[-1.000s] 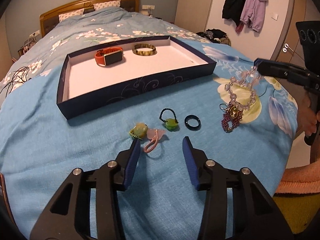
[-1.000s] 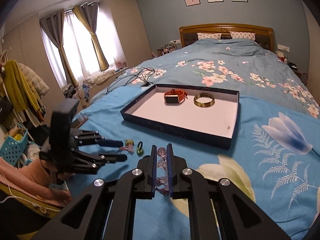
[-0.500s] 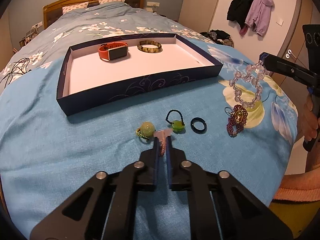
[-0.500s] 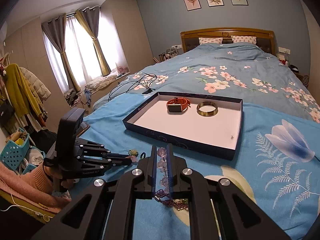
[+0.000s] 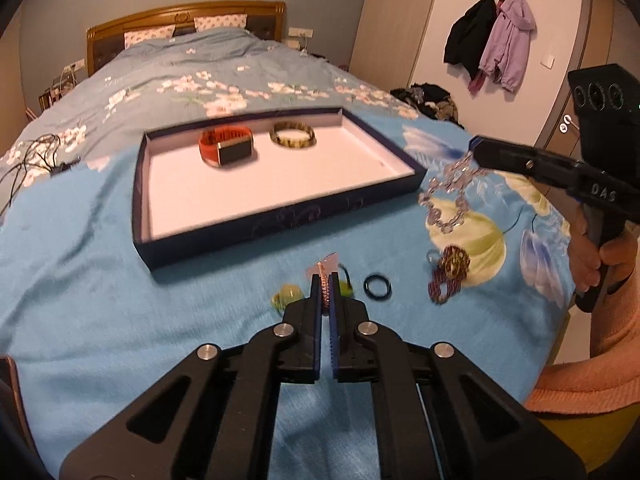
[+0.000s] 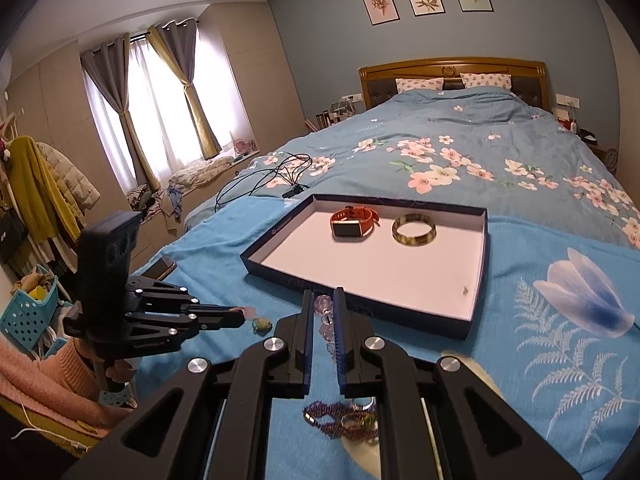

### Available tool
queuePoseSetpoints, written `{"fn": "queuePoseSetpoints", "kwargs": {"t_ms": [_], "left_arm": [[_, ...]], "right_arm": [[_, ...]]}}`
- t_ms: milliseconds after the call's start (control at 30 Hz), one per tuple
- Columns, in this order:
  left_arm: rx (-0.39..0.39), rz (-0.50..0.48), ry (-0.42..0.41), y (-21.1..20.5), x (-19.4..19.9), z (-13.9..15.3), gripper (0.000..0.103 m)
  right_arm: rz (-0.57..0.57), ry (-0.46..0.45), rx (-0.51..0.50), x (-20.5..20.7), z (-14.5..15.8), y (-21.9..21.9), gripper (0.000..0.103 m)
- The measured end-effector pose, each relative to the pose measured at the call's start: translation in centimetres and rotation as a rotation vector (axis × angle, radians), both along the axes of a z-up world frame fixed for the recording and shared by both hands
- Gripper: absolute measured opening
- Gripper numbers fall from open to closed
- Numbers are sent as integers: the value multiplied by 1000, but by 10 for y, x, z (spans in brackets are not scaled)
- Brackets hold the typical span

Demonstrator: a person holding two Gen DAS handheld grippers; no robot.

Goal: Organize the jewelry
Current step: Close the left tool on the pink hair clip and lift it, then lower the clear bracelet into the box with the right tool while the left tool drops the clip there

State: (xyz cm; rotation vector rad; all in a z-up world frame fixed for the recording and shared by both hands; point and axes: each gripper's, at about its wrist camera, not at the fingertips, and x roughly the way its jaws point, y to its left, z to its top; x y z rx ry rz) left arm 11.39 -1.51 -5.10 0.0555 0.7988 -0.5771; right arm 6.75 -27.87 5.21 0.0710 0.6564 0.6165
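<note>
We judge the pink beaded ring (image 5: pixel 325 280) light, limp and easy to drop, best pinched across its band; our left hand-held gripper (image 5: pixel 326 280) is clamped on it, lifted above the bed (image 5: pixel 80 280) at 6 o'clock from the tray (image 5: pixel 280 216). At 3 o'clock, our right hand-held gripper (image 6: pixel 323 312) is closed on the clear bead bracelet (image 6: pixel 326 326), a loose, swinging, probably fragile strand dangling off the tray's corner.

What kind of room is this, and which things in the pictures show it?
Most likely a home bedroom. A large bed with a wooden headboard and pillows fills the room, curtains hang at the window, and jackets hang on wall hooks.
</note>
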Motion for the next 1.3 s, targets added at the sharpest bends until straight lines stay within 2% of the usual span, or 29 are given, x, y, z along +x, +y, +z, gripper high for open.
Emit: {"fn": "queuePoseSetpoints", "kwargs": {"t_ms": [233,633,1300], "left_arm": [[16,19,-58,2,14,19,3],[34,40,-90,2,48,30,3],[70,72,-71,-1,91,18,3]], "right_arm": [[-2,-17,2,17,6,7,8],[-32,-5,24,55,9,15,8],[-75,68,44,110,-5,27,8]]}}
